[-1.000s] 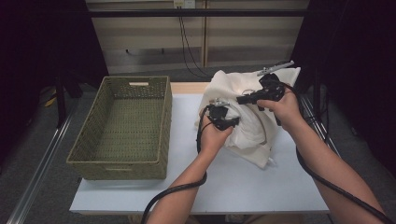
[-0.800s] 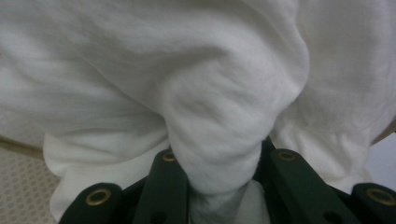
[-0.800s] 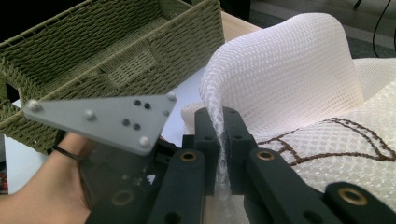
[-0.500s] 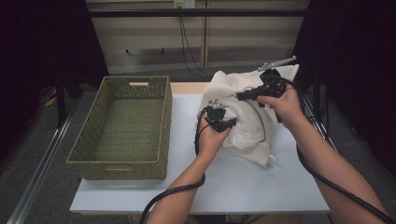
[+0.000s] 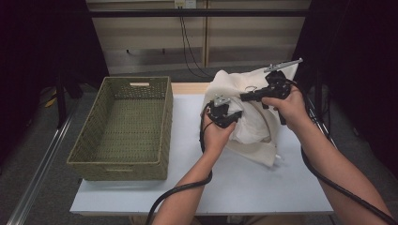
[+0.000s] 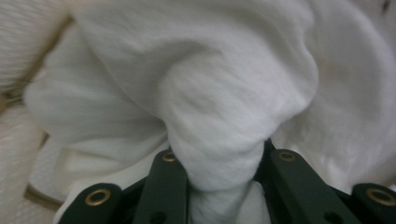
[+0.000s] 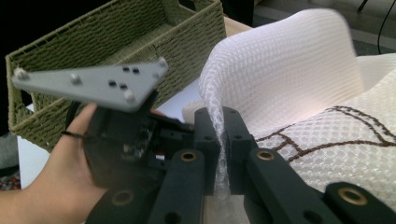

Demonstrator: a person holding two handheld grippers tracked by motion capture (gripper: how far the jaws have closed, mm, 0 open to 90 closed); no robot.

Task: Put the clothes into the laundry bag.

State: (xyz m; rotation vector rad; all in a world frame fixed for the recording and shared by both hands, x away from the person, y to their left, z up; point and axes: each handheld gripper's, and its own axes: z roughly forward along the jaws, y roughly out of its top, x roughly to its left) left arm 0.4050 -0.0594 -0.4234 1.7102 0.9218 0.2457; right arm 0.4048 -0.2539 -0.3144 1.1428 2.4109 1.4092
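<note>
A white mesh bag (image 5: 256,133) with brown stitching lies on the right of the table, its mouth lifted. My right gripper (image 5: 245,97) is shut on the bag's mesh edge (image 7: 280,70), with the netting pinched between its jaws (image 7: 222,126). Just left of it, my left gripper (image 5: 233,117) is shut on a bunched fold of white cloth (image 6: 219,93) at the bag's mouth. The cloth squeezes up between the left gripper's jaws (image 6: 219,161). In the right gripper view, the left gripper (image 7: 126,135) and its grey plate sit close by at the left.
A green woven basket (image 5: 75,157) stands empty on the left of the table, also seen behind the hand as a woven wall (image 7: 107,42). Bare white table (image 5: 234,187) lies in front of the bag. Black cables trail off the front edge.
</note>
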